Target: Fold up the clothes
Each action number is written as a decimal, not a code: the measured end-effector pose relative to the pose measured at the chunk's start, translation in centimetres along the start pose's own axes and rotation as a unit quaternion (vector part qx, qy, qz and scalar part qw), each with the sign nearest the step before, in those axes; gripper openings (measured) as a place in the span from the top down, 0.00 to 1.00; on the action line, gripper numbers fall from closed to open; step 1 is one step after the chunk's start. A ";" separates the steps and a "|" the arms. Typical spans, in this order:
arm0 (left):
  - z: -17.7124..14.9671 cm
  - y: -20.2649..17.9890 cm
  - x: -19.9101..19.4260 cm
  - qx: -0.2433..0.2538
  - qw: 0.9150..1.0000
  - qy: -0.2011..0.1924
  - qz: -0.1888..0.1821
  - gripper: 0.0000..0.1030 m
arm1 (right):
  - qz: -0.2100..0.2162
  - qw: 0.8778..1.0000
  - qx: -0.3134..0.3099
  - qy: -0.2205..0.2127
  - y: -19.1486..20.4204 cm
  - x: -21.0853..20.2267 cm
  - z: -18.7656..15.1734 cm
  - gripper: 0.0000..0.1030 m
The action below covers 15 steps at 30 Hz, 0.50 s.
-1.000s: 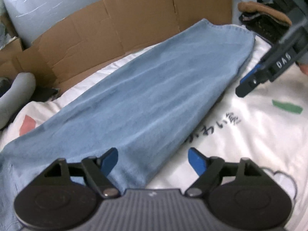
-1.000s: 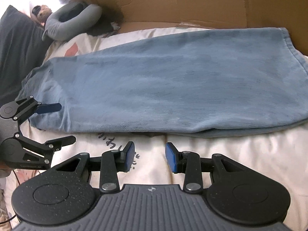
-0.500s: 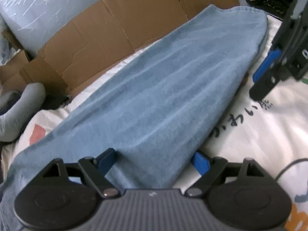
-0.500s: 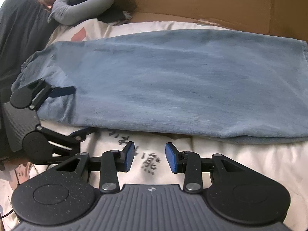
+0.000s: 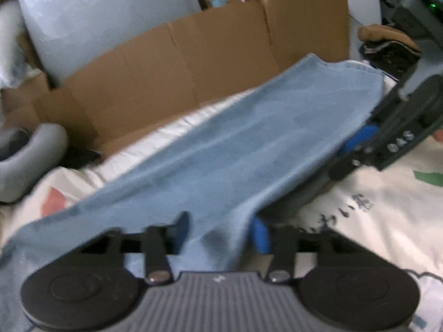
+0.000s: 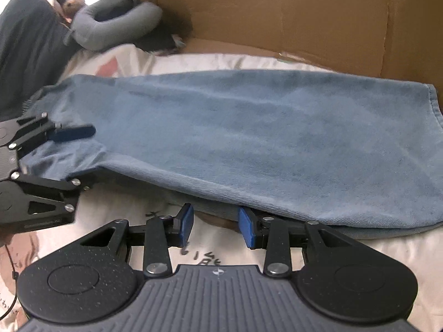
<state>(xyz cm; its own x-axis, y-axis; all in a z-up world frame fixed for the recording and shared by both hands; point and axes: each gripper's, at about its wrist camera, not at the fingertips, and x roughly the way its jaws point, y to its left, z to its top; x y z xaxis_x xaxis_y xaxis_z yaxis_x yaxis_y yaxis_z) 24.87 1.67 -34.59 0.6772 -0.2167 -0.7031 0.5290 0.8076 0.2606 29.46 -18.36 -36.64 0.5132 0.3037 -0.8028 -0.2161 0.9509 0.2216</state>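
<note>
Jaws spread both sides: left gripper (image 5: 221, 232) straddles denim garment (image 6: 249, 144) edge; right gripper (image 6: 216, 228) at near hem.

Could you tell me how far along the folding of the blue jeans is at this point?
Done: the jeans already lie lengthwise as one long narrow strip on the printed bedsheet.

In hand: the left gripper has its open jaws either side of the near edge at one end; the right gripper is open at the same edge further along.

Left: closing on the denim and folding the strip over; no crosswise fold shows yet.
</note>
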 end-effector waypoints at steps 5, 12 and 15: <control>0.6 -0.5 -0.6 -0.001 1.000 -0.007 -0.013 0.91 | -0.007 1.000 0.016 -0.007 -0.3 0.7 0.4 0.59; 1.1 0.0 -0.9 -0.012 1.000 -0.014 -0.012 0.92 | -0.006 0.998 0.051 -0.028 -0.7 1.2 2.1 0.59; 1.3 0.2 -1.0 -0.017 1.000 -0.017 -0.012 0.92 | -0.016 0.998 0.051 -0.015 -0.9 2.3 2.3 0.59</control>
<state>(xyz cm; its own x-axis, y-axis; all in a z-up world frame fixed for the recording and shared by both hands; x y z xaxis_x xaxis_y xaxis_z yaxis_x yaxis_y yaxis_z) 24.89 1.34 -33.00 0.6813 -0.2543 -0.6864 0.5279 0.8203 0.2199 32.78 -18.42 -37.44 0.5427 0.2733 -0.7942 -0.1148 0.9608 0.2523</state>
